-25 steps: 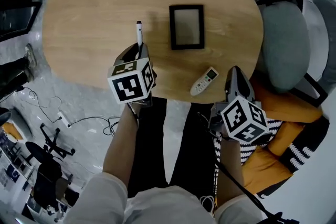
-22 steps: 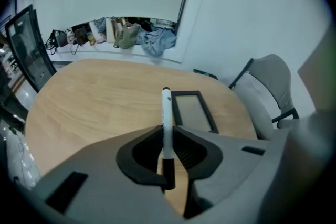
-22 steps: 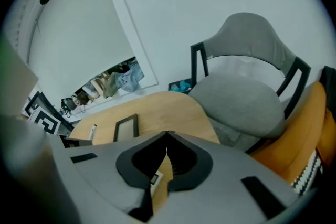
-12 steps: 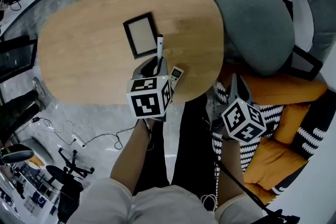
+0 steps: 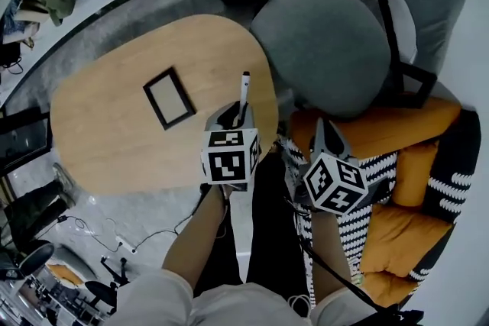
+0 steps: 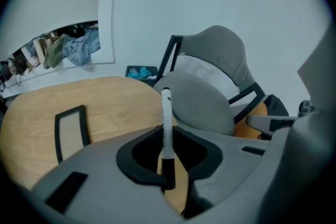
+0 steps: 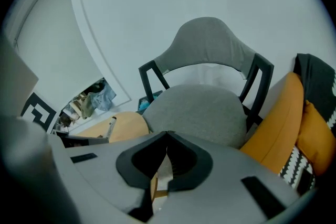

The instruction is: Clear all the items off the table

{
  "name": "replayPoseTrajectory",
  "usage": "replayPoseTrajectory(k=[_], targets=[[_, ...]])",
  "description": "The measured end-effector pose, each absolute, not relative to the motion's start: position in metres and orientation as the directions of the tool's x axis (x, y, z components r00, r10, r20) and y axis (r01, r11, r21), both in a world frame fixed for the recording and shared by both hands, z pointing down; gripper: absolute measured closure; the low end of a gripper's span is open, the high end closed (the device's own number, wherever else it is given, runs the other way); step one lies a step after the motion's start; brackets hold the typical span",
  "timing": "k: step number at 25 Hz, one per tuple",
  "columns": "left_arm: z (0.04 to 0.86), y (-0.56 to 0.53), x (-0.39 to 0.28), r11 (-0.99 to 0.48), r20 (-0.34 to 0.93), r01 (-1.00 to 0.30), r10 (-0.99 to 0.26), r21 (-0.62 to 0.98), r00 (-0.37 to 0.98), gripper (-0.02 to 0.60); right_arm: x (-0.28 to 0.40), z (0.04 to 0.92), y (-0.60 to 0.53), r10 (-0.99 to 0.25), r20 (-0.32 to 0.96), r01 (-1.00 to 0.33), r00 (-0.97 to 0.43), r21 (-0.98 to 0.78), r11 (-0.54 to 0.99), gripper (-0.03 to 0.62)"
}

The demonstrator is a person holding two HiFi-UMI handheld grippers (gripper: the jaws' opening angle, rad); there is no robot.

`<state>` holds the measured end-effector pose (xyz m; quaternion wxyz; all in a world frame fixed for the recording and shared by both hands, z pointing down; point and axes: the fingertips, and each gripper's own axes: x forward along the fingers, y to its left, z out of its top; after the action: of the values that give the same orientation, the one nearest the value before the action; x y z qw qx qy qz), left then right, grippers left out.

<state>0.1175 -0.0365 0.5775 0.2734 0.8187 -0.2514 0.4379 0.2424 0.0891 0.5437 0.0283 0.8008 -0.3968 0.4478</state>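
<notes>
Head view: the left gripper (image 5: 233,115) holds 1 white, black-ended marker pen (image 5: 244,91) upright above the oval wooden table (image 5: 114,126), likely for removal; left gripper view: jaws narrow, pinching its black end; right gripper view: the right gripper (image 7: 167,136) is closed, empty, apparently spare.

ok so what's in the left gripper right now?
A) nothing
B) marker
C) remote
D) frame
B: the left gripper has its jaws closed on the marker, which sticks up between them, while the frame lies flat on the table.
</notes>
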Motion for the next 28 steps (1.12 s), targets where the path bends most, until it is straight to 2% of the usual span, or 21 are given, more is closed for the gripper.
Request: replayPoseTrajectory(k=[7, 15, 28], targets=[[0.587, -0.04, 0.19, -0.793, 0.854, -0.576, -0.148, 0.199, 0.498, 0.512, 0.297, 0.543, 0.089, -0.606, 0.731, -0.646, 0.314, -0.303, -0.7, 0.569], [0.607, -0.069, 0.267, -0.813, 0.847, -0.557, -0.171, 0.167, 0.504, 0.512, 0.374, 0.555, 0.075, -0.599, 0.721, -0.653, 0.348, -0.272, -0.707, 0.569], [0.662, -0.114, 0.342, -0.839, 0.882, -0.536, -0.182, 0.091, 0.435, 0.512, 0.428, 0.605, 0.055, -0.589, 0.741, -0.651, 0.322, -0.278, -0.707, 0.569]])
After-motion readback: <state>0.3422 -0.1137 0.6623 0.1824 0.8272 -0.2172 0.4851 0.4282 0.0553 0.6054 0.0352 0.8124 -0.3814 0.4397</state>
